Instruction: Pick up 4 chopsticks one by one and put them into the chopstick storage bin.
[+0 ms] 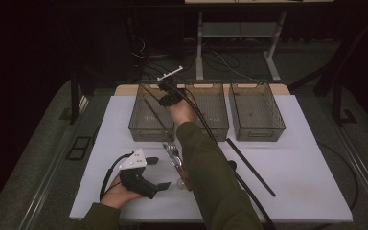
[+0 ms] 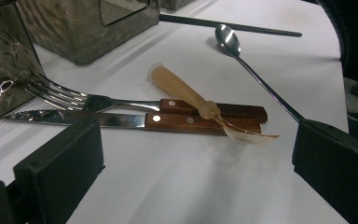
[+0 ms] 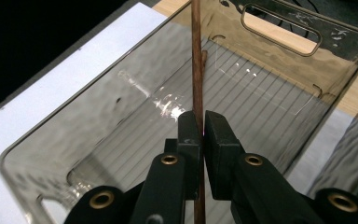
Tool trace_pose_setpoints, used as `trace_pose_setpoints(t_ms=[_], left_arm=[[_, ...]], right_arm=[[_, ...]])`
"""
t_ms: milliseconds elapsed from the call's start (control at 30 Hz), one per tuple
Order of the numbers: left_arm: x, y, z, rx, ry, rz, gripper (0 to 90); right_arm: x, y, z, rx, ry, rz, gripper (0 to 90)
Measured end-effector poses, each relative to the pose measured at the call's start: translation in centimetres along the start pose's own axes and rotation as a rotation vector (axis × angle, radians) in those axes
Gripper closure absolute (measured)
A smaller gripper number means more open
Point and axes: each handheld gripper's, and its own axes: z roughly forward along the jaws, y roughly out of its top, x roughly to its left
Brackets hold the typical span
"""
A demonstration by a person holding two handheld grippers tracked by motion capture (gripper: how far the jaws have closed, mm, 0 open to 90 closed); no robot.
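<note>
My right gripper [image 1: 165,93] reaches over the left clear bin [image 1: 139,130] at the back of the white table. In the right gripper view its jaws [image 3: 201,128] are shut on a thin brown chopstick [image 3: 196,60], which runs upright in that view above the ribbed floor of the bin [image 3: 98,107]. My left gripper [image 1: 159,173] rests near the front left of the table, open, with nothing between its jaws [image 2: 196,186]. Ahead of it lie a fork [image 2: 60,95], a wooden-handled knife [image 2: 98,119], an amber plastic spoon [image 2: 182,91] across their handles, and a long metal spoon [image 2: 256,74].
Two more clear bins, a middle one [image 1: 215,130] and a right one [image 1: 258,129], stand in the back row. A black chopstick [image 1: 251,167] lies slantwise on the table right of my forearm. Cables trail from both grippers across the table.
</note>
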Motion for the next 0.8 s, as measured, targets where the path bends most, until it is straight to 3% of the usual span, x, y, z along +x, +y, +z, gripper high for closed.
trace_pose_setpoints(t_ms=[467,533,800], left_arm=[[0.0,0.0,0.0,-0.006,-0.003,-0.003,1.0],[0.1,0.0,-0.1,-0.006,-0.002,-0.002,1.0],[0.0,0.0,0.0,-0.006,-0.002,-0.006,1.0]], right_arm=[[0.9,0.9,2.1,0.035,-0.033,-0.001,83.9],[0.9,0.8,2.2,0.023,-0.038,0.000,75.1],[0.7,1.0,1.5,0.021,-0.009,-0.001,67.0]])
